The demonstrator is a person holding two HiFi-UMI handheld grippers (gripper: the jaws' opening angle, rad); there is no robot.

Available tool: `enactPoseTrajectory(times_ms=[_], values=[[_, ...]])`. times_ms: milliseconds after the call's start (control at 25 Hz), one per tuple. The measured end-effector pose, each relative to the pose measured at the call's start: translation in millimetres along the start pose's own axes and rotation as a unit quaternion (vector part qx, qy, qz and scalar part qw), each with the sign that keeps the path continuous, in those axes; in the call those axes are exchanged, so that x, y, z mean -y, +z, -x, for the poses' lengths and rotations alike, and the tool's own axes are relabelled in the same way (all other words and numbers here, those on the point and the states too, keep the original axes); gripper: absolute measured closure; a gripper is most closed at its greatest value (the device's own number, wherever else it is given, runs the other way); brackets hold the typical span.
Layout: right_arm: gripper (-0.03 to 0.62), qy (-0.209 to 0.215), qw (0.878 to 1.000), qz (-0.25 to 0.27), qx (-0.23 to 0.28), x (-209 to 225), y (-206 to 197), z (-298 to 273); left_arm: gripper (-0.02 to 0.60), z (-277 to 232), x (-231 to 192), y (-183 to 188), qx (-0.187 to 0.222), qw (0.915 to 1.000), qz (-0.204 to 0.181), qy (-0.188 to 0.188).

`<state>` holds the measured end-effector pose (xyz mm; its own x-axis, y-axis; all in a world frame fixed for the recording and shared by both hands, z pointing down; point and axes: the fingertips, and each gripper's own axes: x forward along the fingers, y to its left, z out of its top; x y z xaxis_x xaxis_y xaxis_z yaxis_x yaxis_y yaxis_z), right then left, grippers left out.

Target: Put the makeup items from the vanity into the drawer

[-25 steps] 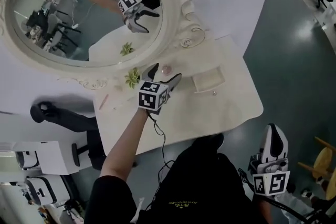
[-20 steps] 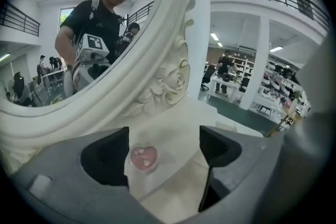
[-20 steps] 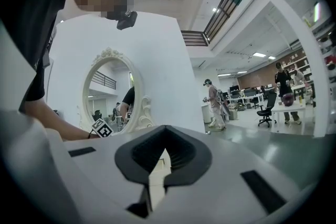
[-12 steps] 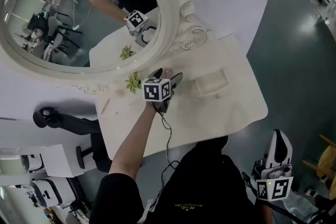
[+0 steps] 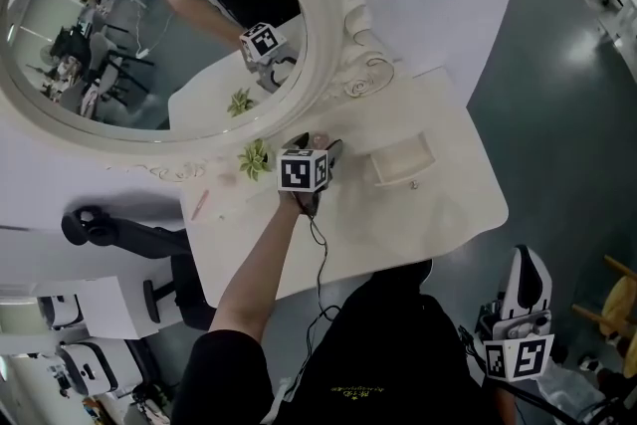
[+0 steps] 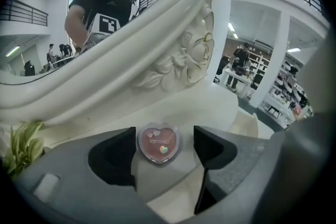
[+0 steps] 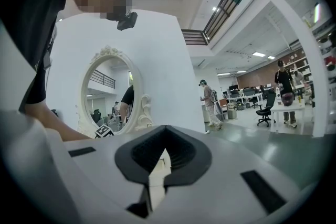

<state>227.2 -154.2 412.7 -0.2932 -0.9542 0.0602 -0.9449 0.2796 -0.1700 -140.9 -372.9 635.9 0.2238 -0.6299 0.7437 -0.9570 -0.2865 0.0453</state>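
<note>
With your left gripper [image 5: 318, 141] nearer, its spread jaws closing, the heart-shaped compact [image 6: 158, 143] lies flat on the vanity [image 5: 438, 214] directly between them, while your right gripper [image 7: 153, 178] hangs well apart, jaws pressed together.

Left gripper [image 5: 319, 144] advanced, jaws closing around heart compact [image 6: 158, 143].

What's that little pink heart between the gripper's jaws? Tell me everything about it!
It is a small heart-shaped makeup case, pink inside with a clear, shiny, plastic-looking rim. Its lid shows tiny white lettering, two pale dots and a little colourful heart. It rests on the white vanity top, lid facing the left gripper, whose jaws are closing around it but have not squeezed it yet.
</note>
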Motion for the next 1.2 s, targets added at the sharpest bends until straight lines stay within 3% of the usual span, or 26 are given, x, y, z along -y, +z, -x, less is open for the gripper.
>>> enactPoseTrajectory(times_ms=[160, 360, 560, 720, 840, 960, 1080, 1200], values=[[0.594, -0.003, 1.0, 0.0, 0.003, 0.5, 0.8, -0.3, 0.345, 2.1, -4.3, 1.0, -0.017, 0.9998, 0.007, 0.004], [0.594, -0.006, 1.0, 0.0, 0.007, 1.8, 2.7, 0.4, 0.345, 2.9, -3.7, 0.8, -0.027, 0.9996, 0.008, 0.0], [0.594, -0.011, 1.0, -0.001, 0.009, 3.9, 2.4, 2.9, 0.347, 17.5, 11.3, 14.6, 0.004, 0.9999, 0.002, -0.017], [0.594, -0.014, 1.0, -0.003, 0.013, 4.6, 4.5, 3.4, 0.347, 40.4, 62.2, 50.5, 0.038, 0.9966, -0.033, -0.065], [0.594, -0.017, 1.0, -0.004, 0.016, 3.1, 6.3, 5.3, 0.347, 47.6, 113.4, 62.1, 0.042, 0.9907, -0.059, -0.116], [0.594, -0.022, 1.0, -0.005, 0.016, 5.1, 5.3, 10.6, 0.347, 40.4, 159.5, 51.8, 0.01, 0.9831, -0.093, -0.157], [0.594, -0.033, 0.999, -0.006, 0.017, 10.0, 4.4, 16.8, 0.347, 21.4, 187.6, 28.5, -0.051, 0.9736, -0.127, -0.183], [0.594, -0.042, 0.999, -0.01, 0.02, 16.3, 3.7, 22.8, 0.347, 5.6, 203.4, 9.3, -0.112, 0.9645, -0.136, -0.197]])
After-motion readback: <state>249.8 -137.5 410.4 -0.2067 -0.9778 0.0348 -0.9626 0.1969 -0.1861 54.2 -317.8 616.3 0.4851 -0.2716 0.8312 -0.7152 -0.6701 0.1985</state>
